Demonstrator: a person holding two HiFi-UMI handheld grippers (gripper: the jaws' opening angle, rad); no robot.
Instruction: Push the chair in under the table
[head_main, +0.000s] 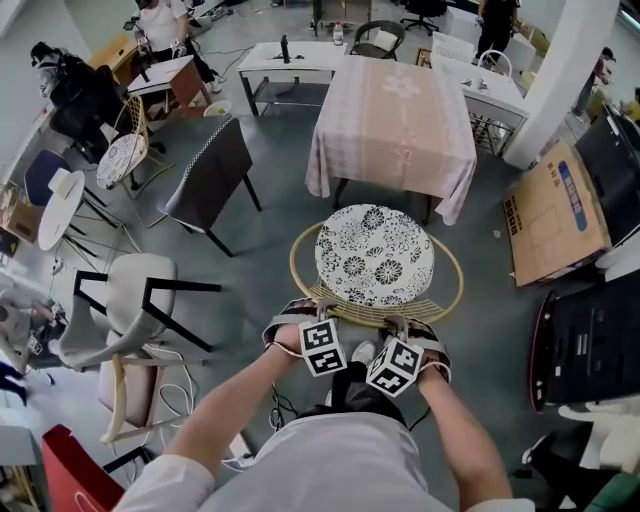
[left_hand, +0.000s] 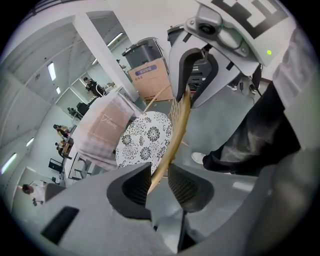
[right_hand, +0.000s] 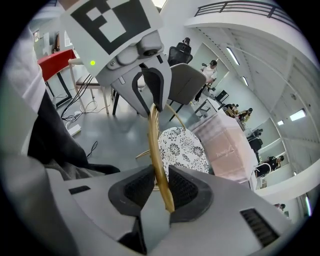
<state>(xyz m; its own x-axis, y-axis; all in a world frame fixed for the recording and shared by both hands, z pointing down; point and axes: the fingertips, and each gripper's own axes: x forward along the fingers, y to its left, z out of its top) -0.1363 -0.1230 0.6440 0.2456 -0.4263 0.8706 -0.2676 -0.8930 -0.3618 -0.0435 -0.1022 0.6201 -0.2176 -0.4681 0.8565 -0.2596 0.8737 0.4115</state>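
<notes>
- Forearms (head_main: 235, 405) are reaching up from the bottom edge of the head view and converging toward the lower middle, each one carrying a gripper with a marker cube.
- Both grippers are sitting side by side on the near arc of the pale bent-rattan rim (head_main: 368, 319), tilting steeply down and forward.
- That rim is belonging to the round rattan chair (head_main: 300, 262), which is carrying a black-and-white flowered seat cushion (head_main: 375, 255) and standing at the centre of the head view.
- Left gripper (left_hand: 157, 172) is holding its jaws a little apart with the rim running between them; the cane is seemingly brushing one pad rather than being squeezed.
- Right gripper (right_hand: 161, 175) is clamping the rim, with both ribbed pads pressing against the cane from either side.
- Square table draped in a pale pink checked cloth (head_main: 395, 110) is filling the upper middle of the head view, directly beyond the chair.
- Judging progress, the chair is lining up squarely with the table, and the cushion's far edge is just meeting the hanging hem of the cloth.
- Nearly the whole seat is still showing on the grey floor (head_main: 275, 215) in front of the table, so nothing is tucked under yet.
- Almost all of the push is therefore remaining: the chair is needing to slide toward the top of the frame until the seat is sitting under the cloth.
- With the left jaws loose, the push would probably be leaning on the right grip and on the left jaws' bearing against the rim.
</notes>
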